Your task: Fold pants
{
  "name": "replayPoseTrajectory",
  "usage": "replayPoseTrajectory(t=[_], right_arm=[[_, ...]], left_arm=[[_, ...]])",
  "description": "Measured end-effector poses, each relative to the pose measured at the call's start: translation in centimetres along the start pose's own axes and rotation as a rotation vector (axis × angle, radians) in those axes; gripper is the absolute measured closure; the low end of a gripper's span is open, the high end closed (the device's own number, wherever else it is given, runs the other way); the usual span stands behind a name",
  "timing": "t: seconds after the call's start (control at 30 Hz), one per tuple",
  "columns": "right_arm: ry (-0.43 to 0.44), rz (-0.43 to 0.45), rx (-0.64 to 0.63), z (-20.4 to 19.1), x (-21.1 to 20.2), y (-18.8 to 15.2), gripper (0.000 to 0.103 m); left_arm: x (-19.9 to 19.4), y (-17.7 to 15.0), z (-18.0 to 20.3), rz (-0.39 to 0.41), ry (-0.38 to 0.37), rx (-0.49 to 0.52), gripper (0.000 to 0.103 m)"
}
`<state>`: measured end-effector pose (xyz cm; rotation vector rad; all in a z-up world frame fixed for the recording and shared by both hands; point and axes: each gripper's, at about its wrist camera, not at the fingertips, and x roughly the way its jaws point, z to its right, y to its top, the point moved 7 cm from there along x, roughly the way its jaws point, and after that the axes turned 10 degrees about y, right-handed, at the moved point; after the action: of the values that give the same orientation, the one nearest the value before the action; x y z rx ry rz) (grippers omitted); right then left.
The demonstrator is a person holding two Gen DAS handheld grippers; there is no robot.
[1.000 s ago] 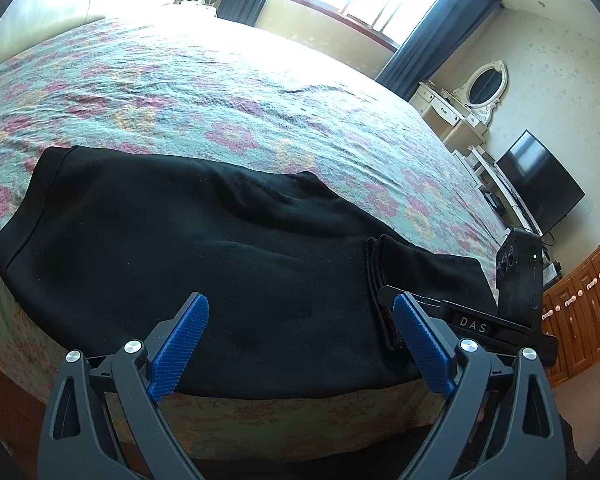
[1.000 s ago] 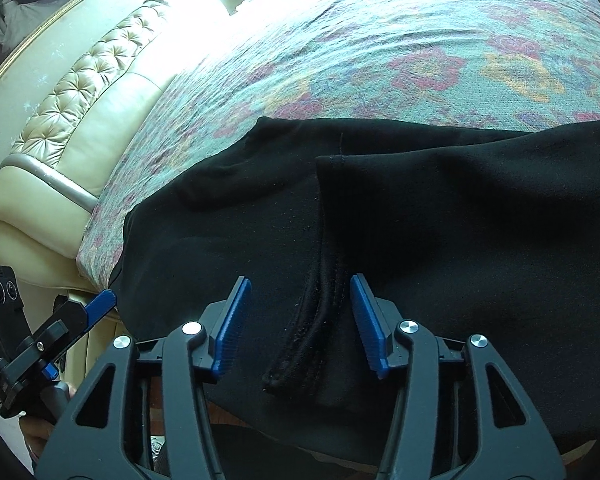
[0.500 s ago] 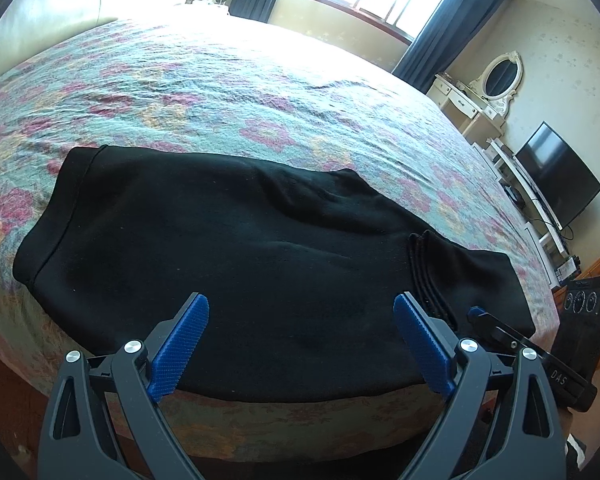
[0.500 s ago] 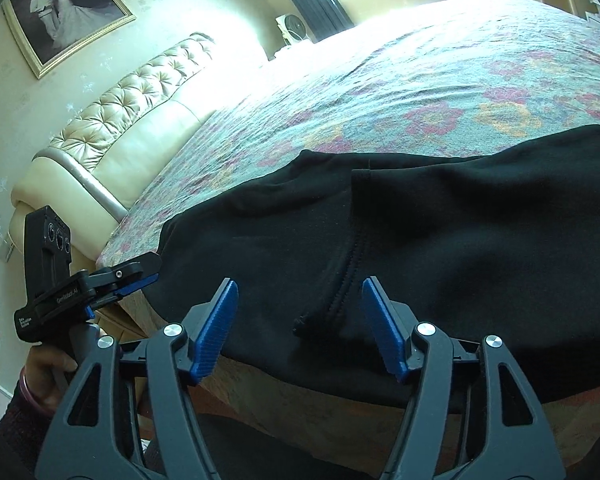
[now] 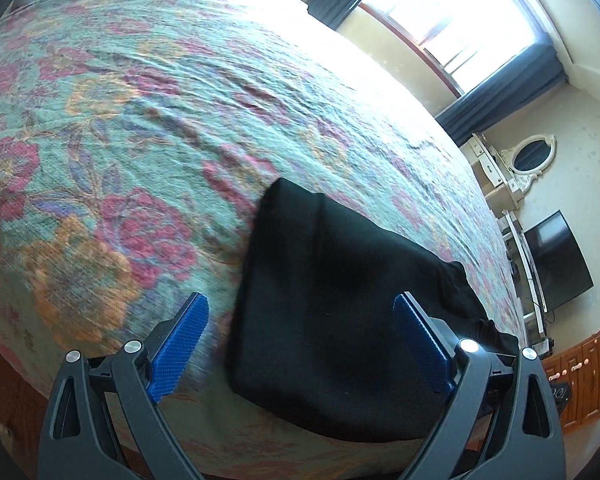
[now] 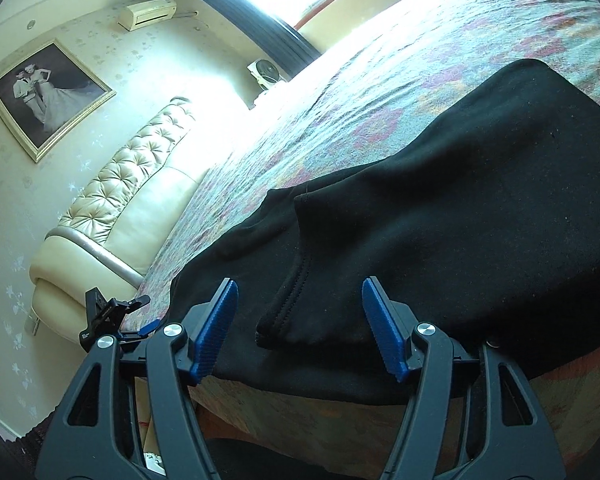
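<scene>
Black pants (image 5: 332, 300) on a teal, pink-flowered bedspread (image 5: 140, 120).

Floral bedspread (image 5: 132, 128), teal with pink blooms. Tufted cream headboard (image 6: 128, 184); framed photograph (image 6: 48, 98) above. Dark curtains (image 5: 504, 100) flank window. Oval mirror (image 5: 534, 154), television (image 5: 556, 260), possibly a fan (image 6: 264, 72).

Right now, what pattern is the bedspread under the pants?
Teal bedspread with red, pink and orange flowers; clearest in the left wrist view.

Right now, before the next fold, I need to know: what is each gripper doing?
Left gripper: open, holding nothing.
Right gripper: open, just widened, empty above the black pants.
</scene>
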<state>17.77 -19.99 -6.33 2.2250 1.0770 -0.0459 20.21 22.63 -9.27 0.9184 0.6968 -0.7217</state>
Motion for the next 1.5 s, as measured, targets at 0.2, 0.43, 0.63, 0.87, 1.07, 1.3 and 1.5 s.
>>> replayPoseTrajectory(t=[0.2,0.43,0.63,0.87,1.07,1.3,1.5], right_arm=[[0.0,-0.011,0.016,0.3,0.5,0.0,0.038],[0.009,-0.013,0.036,0.8,0.7,-0.3,0.037],[0.009,-0.017,0.04,0.9,0.7,-0.4,0.037],[0.007,-0.013,0.046,0.9,0.7,-0.5,0.036],[0.012,-0.008,0.051,1.0,0.6,-0.6,0.034],[0.021,0.004,0.064,1.2,0.4,-0.5,0.034],[0.035,0.017,0.076,1.3,0.1,-0.5,0.034]], left_arm=[[1.5,0.6,-1.2,-0.07,-0.12,-0.001,0.011],[1.9,-0.4,1.5,-0.154,-0.344,0.04,0.01],[2.1,-0.2,2.6,-0.224,-0.492,0.003,0.011],[2.6,0.3,2.5,-0.234,-0.453,-0.027,0.018],[4.2,-0.9,1.0,-0.254,-0.318,-0.1,0.085],[3.0,-1.3,1.8,-0.183,-0.285,-0.123,0.088],[0.0,0.0,4.4,-0.119,-0.321,-0.158,0.088]])
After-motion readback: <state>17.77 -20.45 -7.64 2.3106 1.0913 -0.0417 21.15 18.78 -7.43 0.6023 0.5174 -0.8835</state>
